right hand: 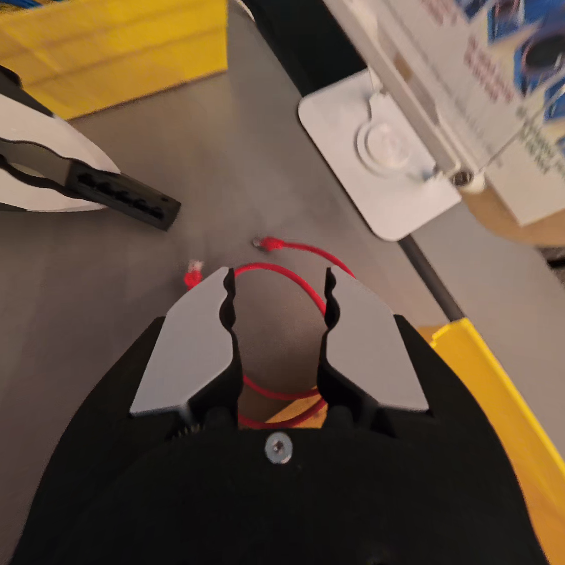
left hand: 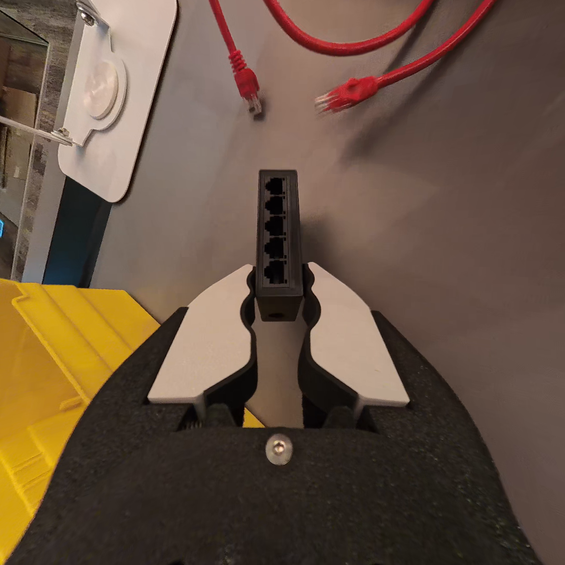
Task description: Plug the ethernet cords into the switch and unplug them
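Note:
A black switch (left hand: 278, 232) with a row of several empty ports stands on its narrow side on the grey table. My left gripper (left hand: 278, 272) is shut on its near end. Two red ethernet cord ends lie beyond it: one plug (left hand: 248, 88) straight ahead, the other plug (left hand: 345, 95) to the right. In the right wrist view the switch (right hand: 128, 195) is at the left, held by the left gripper. My right gripper (right hand: 278, 275) is open and empty above a loop of the red cord (right hand: 293, 284). The two plugs (right hand: 269, 243) (right hand: 193, 273) lie just past its fingertips.
A white stand base (left hand: 122, 101) sits at the back left of the table; it also shows in the right wrist view (right hand: 376, 159). A yellow bin (left hand: 55, 367) is at my left, another yellow bin (right hand: 495, 397) at the right, and a yellow box (right hand: 122, 52) behind. Some 20 cm of space lies between my two pairs of fingers.

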Demonstrator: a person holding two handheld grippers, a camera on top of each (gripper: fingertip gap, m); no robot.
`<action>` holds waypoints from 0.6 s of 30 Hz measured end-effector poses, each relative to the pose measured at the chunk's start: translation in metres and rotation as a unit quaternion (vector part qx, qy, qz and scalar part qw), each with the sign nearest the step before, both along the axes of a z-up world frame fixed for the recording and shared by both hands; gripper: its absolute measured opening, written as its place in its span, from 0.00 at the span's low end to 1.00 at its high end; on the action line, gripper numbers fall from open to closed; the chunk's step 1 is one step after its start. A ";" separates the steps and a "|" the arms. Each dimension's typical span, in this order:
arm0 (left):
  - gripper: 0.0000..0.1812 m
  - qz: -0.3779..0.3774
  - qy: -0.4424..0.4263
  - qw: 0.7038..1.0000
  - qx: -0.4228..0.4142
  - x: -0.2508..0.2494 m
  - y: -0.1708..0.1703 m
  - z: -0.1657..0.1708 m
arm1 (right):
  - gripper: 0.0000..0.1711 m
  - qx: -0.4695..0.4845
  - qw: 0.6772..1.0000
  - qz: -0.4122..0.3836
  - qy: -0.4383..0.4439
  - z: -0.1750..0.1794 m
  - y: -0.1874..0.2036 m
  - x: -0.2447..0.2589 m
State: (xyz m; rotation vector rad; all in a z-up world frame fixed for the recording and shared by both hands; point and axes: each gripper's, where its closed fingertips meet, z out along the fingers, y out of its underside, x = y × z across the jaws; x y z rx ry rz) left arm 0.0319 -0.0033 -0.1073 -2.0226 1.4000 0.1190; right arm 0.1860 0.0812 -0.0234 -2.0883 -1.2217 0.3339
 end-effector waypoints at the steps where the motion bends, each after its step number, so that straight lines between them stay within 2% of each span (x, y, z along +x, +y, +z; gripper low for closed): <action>1: 0.15 0.000 0.000 1.000 -0.001 -0.001 -0.002 0.000 | 0.34 0.017 1.000 0.015 0.008 0.006 -0.003 -0.006; 5: 0.15 0.019 -0.023 0.999 -0.018 -0.001 -0.004 -0.002 | 0.33 0.033 0.998 0.049 0.020 0.011 -0.012 -0.021; 13: 0.15 0.078 -0.052 0.993 -0.067 -0.001 0.001 -0.018 | 0.33 0.011 0.999 0.050 0.004 -0.005 -0.008 -0.019; 18: 0.15 0.088 -0.075 0.990 -0.079 0.005 0.007 -0.023 | 0.33 0.007 0.998 0.058 0.000 -0.007 -0.011 -0.019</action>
